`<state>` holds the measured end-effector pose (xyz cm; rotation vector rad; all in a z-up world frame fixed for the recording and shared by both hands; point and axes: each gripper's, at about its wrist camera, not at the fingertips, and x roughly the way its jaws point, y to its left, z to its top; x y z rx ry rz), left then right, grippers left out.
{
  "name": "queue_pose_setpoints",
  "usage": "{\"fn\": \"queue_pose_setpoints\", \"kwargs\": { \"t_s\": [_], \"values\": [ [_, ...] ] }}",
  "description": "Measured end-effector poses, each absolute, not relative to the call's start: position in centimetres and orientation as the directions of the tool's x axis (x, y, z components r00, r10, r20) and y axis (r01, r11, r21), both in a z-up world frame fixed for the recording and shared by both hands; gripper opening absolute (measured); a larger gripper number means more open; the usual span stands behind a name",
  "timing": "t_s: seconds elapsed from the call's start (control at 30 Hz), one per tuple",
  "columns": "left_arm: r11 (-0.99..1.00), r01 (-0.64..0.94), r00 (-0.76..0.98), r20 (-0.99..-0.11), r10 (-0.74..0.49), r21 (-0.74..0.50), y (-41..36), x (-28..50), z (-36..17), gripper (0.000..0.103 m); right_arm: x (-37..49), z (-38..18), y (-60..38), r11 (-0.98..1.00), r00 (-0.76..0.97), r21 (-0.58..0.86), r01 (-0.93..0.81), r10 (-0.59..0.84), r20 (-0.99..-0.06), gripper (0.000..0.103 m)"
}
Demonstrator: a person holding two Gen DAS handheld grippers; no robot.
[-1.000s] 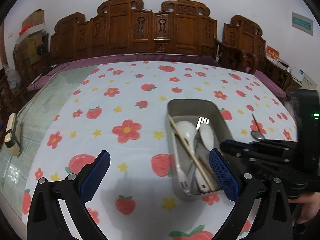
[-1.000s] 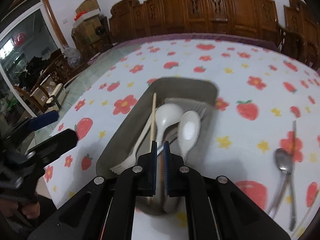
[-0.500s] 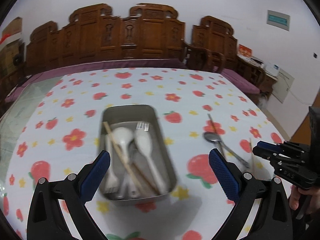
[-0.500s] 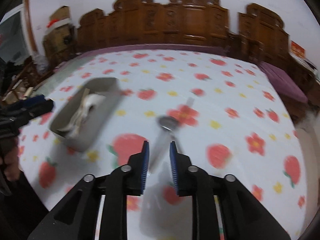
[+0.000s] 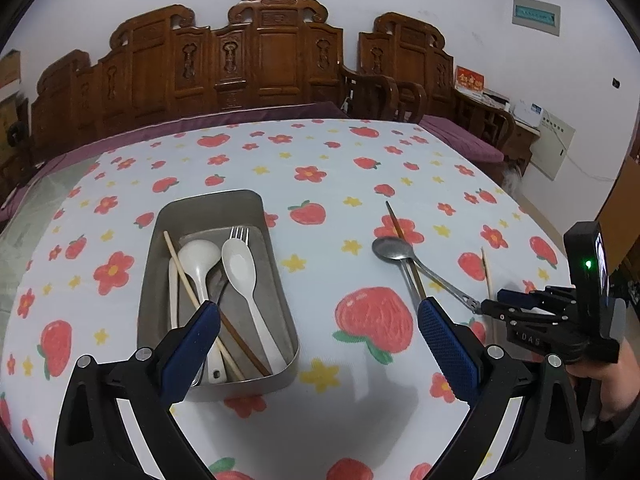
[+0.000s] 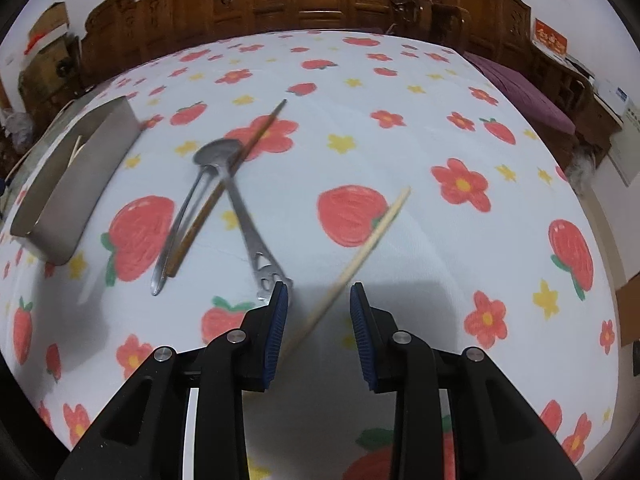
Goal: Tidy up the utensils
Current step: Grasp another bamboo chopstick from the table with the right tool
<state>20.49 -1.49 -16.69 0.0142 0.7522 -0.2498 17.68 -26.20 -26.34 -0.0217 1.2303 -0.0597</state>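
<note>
Nearest to me, my right gripper points steeply down at the bench, its jaws having just been opening and now standing partly apart. A pale wooden chopstick lies on the cloth between the pads, touching neither that I can see; it is thin, straight and light tan, its long axis running diagonally from the gap up and to the right.

Just left of it lie a metal spoon with a cut-out handle end, its bowl at the far end, a second metal utensil (which sort I cannot tell) and a dark brown chopstick crossing them, pointing away and to the right.

My left gripper has its jaws wide apart, holding nothing. Beneath its left pad sits the grey metal tray, long axis running away from me, holding two white spoons, a fork with tines away, and chopsticks lying aslant.

Carved wooden chairs line the far side.
</note>
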Motion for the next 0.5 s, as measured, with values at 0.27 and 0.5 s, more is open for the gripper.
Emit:
{"fn": "queue_pose_setpoints", "kwargs": {
  "t_s": [0.27, 0.5],
  "values": [
    [0.967, 0.247, 0.696, -0.682, -0.226, -0.068, -2.1, 20.4, -16.8, 0.095, 17.6, -26.2, -27.3, 0.997, 0.281, -0.075, 0.030, -0.080, -0.956, 0.034],
    [0.965, 0.260, 0.704, -0.675, -0.221, -0.044, -3.3, 19.6, -16.9, 0.095, 17.3, -26.0, -28.9, 0.995, 0.266, -0.083, 0.049, -0.093, -0.959, 0.018]
  ]
}}
